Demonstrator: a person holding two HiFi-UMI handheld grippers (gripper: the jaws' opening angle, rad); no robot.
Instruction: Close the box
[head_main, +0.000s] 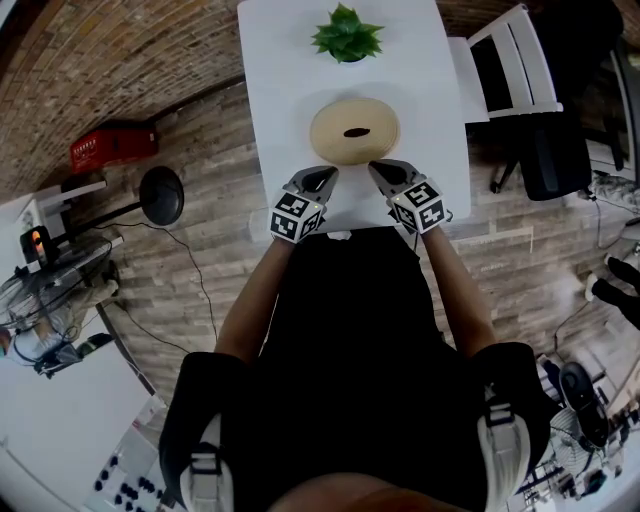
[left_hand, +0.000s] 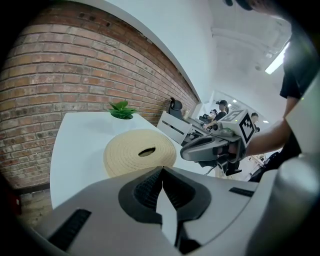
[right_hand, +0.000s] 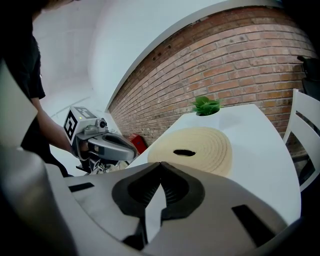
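Note:
A round beige woven box (head_main: 354, 131) with a lid on it sits on the white table (head_main: 290, 60); the lid has a dark oval slot in its middle. The same box shows in the left gripper view (left_hand: 140, 151) and the right gripper view (right_hand: 197, 148). My left gripper (head_main: 327, 172) hovers at the box's near left edge, jaws shut and empty. At the near right edge is my right gripper (head_main: 377, 167), also shut with nothing in it. Each gripper sees the other: the right gripper (left_hand: 186, 152) and the left gripper (right_hand: 131, 150).
A small green potted plant (head_main: 346, 34) stands at the table's far end behind the box. A white chair (head_main: 510, 65) is at the table's right, a red case (head_main: 112, 146) and a black round lamp base (head_main: 161, 195) on the floor at left.

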